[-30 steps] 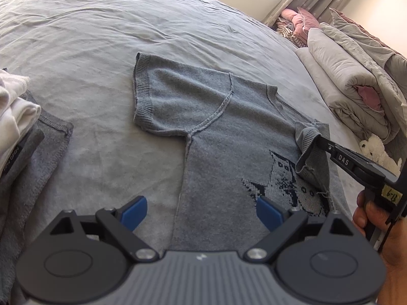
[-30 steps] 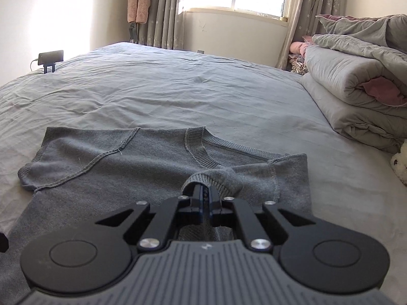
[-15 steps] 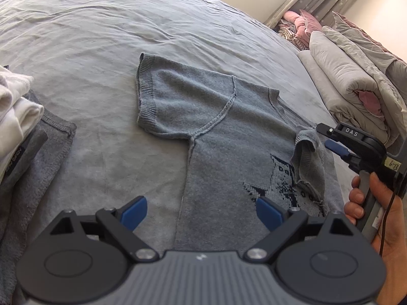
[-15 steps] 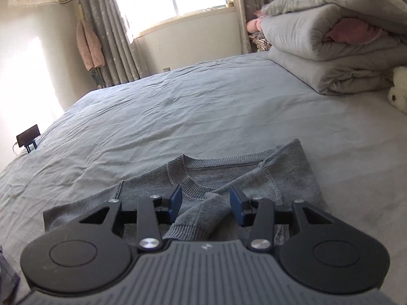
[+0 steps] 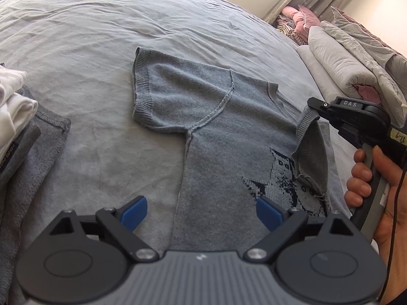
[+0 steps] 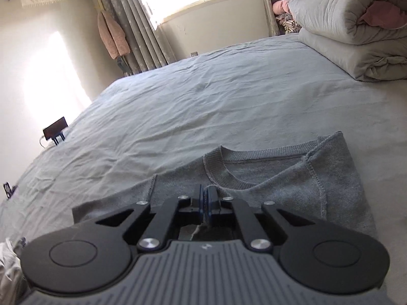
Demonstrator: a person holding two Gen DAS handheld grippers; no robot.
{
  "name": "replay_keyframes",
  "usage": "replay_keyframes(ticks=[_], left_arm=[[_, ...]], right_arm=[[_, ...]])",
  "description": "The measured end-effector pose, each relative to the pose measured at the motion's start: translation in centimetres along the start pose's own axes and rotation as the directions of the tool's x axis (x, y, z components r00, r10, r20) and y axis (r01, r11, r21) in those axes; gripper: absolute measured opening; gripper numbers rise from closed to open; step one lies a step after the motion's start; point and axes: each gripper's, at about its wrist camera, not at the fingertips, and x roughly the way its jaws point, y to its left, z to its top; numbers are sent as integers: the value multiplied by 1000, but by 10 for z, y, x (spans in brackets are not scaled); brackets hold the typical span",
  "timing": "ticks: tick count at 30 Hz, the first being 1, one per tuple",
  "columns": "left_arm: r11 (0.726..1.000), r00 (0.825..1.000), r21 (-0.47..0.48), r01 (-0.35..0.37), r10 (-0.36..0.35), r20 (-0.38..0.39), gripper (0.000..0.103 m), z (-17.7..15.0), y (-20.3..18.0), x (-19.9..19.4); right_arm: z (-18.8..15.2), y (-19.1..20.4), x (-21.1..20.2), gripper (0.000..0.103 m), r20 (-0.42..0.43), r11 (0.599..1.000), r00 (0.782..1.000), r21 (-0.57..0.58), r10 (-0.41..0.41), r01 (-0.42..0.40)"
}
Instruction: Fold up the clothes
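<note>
A grey knitted short-sleeved sweater (image 5: pixel 216 127) with a dark cat pattern lies flat on the bed, neck toward the far side. Its left sleeve (image 5: pixel 162 94) is spread out flat. The right sleeve (image 5: pixel 311 152) is folded in over the chest, and its cuff rises to my right gripper (image 5: pixel 314 104). In the right wrist view, that gripper (image 6: pixel 206 195) is shut on a thin bit of the sleeve over the sweater (image 6: pixel 292 185). My left gripper (image 5: pixel 201 213) hovers open above the sweater's lower left side edge, holding nothing.
A stack of folded white and grey clothes (image 5: pixel 15 117) sits on the bed at the left. Rolled grey duvets (image 6: pixel 356 25) line the right side. A phone on a stand (image 6: pixel 54 128) is at the far left edge. A hand (image 5: pixel 368 178) holds the right gripper.
My right gripper held the sleeve, opened half a second ago, and is shut on it again, now nearer the neck. The left gripper stayed open and edged slightly forward.
</note>
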Motion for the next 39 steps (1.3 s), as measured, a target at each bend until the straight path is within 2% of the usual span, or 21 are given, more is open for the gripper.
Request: replay_keyframes(ticks=[3, 5, 9, 11, 14, 15, 20, 22, 23, 24, 25, 30, 32, 33, 34, 36, 38, 39], left_arm=[[1000, 1000, -8, -1, 1, -1, 93, 1, 2, 0], [1000, 1000, -16, 5, -5, -3, 93, 1, 3, -1], [1000, 1000, -14, 10, -10, -1, 93, 1, 2, -2], [1000, 1000, -15, 12, -12, -3, 93, 1, 2, -1], [1000, 1000, -14, 11, -11, -4, 93, 0, 1, -1], [1000, 1000, -13, 11, -11, -4, 93, -1, 0, -1], [1000, 1000, 1, 4, -4, -7, 93, -3, -2, 1], [1000, 1000, -3, 4, -4, -10, 93, -3, 0, 1], [1000, 1000, -7, 5, -5, -12, 93, -3, 1, 1], [1000, 1000, -11, 7, -7, -12, 93, -2, 1, 1], [1000, 1000, -13, 8, -8, -11, 93, -2, 1, 0], [1000, 1000, -19, 9, -10, -8, 93, -1, 1, -1], [1000, 1000, -15, 7, -7, -10, 93, -2, 0, 0], [1000, 1000, -12, 6, -6, -11, 93, -3, 0, 0], [1000, 1000, -11, 7, -7, -13, 93, -3, 0, 1], [1000, 1000, -12, 10, -10, -15, 93, -2, 0, 1], [1000, 1000, -16, 10, -10, -14, 93, -2, 1, 0], [1000, 1000, -19, 10, -10, -14, 93, -1, 1, 0]], right_arm=[[5, 3, -1, 6, 21, 999, 999, 31, 35, -35], [1, 2, -3, 15, 11, 999, 1000, 29, 27, -27], [-8, -16, -39, 16, 125, 990, 992, 137, 23, -40], [-16, -14, -54, 16, 124, 995, 991, 73, 56, -66], [-37, 8, -60, 16, 57, 986, 996, -154, 72, -62], [-46, 18, -58, 16, 30, 969, 998, -242, 64, -54], [-79, 31, -36, 16, -32, 904, 998, -426, -57, 38], [-85, 28, -30, 16, -30, 885, 994, -458, -108, 82], [-86, 27, -31, 15, -27, 885, 994, -458, -107, 83], [-86, 25, -34, 4, -29, 891, 995, -448, -100, 77], [-85, 25, -37, 1, -26, 894, 995, -442, -94, 73], [-81, 29, -58, 0, 14, 917, 999, -397, -40, 43], [-82, 33, -53, 1, 25, 899, 997, -430, -74, 78], [-83, 35, -50, 12, 30, 889, 995, -448, -93, 97], [-84, 35, -46, 16, 26, 884, 994, -456, -103, 103], [-88, 34, -39, 54, 15, 877, 993, -468, -119, 113], [-92, 33, -37, 54, 4, 872, 995, -480, -103, 93], [-94, 33, -37, 29, 2, 872, 994, -480, -105, 93]])
